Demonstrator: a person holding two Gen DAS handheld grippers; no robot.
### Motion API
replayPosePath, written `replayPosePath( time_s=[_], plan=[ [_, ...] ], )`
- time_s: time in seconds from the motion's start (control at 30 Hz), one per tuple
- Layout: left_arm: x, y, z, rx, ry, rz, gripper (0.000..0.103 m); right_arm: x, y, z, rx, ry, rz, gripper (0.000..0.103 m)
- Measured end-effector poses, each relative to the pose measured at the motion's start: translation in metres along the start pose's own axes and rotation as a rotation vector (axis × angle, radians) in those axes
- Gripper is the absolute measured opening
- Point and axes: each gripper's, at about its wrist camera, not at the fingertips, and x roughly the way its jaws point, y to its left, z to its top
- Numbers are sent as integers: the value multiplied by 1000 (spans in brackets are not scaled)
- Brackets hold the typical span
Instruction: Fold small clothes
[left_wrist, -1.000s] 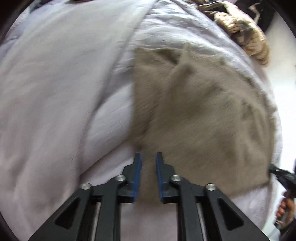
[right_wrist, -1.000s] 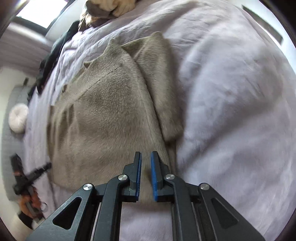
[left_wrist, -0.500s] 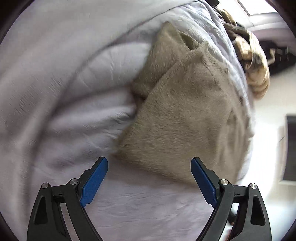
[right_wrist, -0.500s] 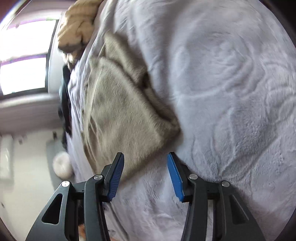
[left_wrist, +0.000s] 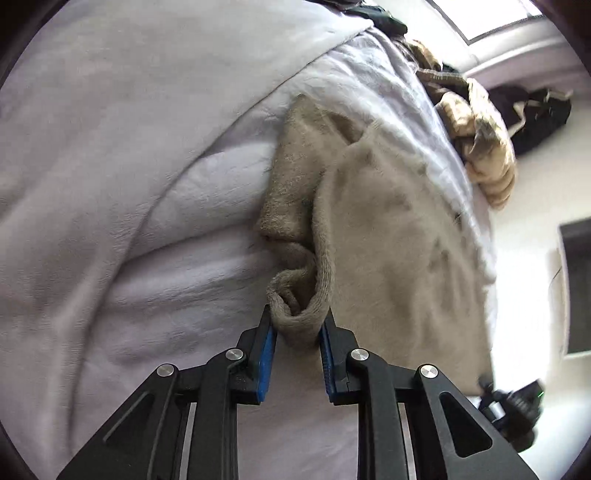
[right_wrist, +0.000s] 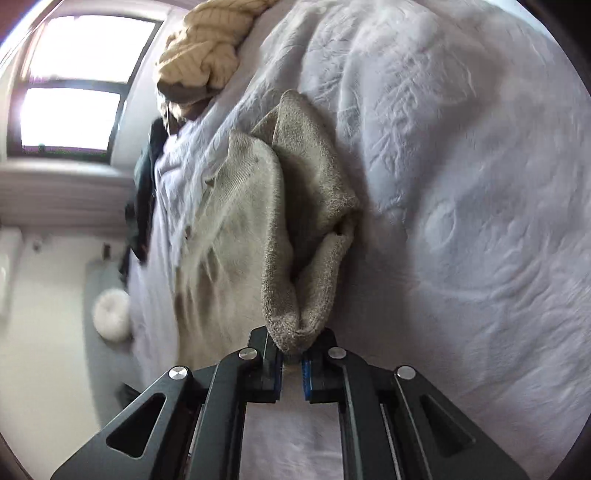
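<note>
A small taupe knit sweater (left_wrist: 399, 236) lies on a pale lilac bedspread (left_wrist: 129, 166), one sleeve folded in along its side. My left gripper (left_wrist: 297, 325) is shut on a bunched corner of the sweater's hem. In the right wrist view the same sweater (right_wrist: 236, 221) runs away from me, and my right gripper (right_wrist: 293, 350) is shut on the other bunched hem corner (right_wrist: 295, 314), lifting it slightly off the bedspread (right_wrist: 461, 184).
A cream cable-knit garment (right_wrist: 207, 48) is piled at the far end of the bed; it also shows in the left wrist view (left_wrist: 480, 147). Dark clothes (right_wrist: 144, 192) hang over the bed's edge. A window (right_wrist: 74, 92) and a white round cushion (right_wrist: 110, 314) on the floor lie beyond.
Both grippers were shut a second ago, opened wide half a second ago, and have now closed on the sweater's hem corners, which bunch up between the pads.
</note>
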Motion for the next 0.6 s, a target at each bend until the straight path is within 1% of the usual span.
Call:
replayPosePath(
  time_s=[0.1, 0.13, 0.2, 0.3, 0.33, 0.37, 0.43, 0.53, 0.6],
  plan=[
    [13, 24, -7, -41, 31, 66, 24, 23, -21, 0, 5, 59, -99, 9],
    [16, 32, -9, -49, 38, 86, 24, 29, -29, -1, 7, 75, -116, 9],
    [14, 40, -13, -59, 42, 87, 24, 29, -34, -2, 30, 72, -106, 9],
    [0, 37, -14, 2, 32, 176, 24, 19, -29, -8, 25, 79, -130, 10],
    [-7, 36, -14, 25, 27, 188, 24, 16, -26, -11, 26, 89, -141, 11],
    [-12, 34, -14, 37, 19, 187, 24, 12, -23, -14, 23, 99, -153, 11],
    [-26, 25, -11, 78, -13, 184, 24, 4, -14, -19, -2, 104, -151, 11],
    [-36, 6, -3, 161, -45, 168, 24, -7, 13, -32, -109, 80, -142, 11],
    [-30, -10, 2, 221, -45, 164, 24, -3, 33, -33, -180, 60, -152, 11]
  ],
)
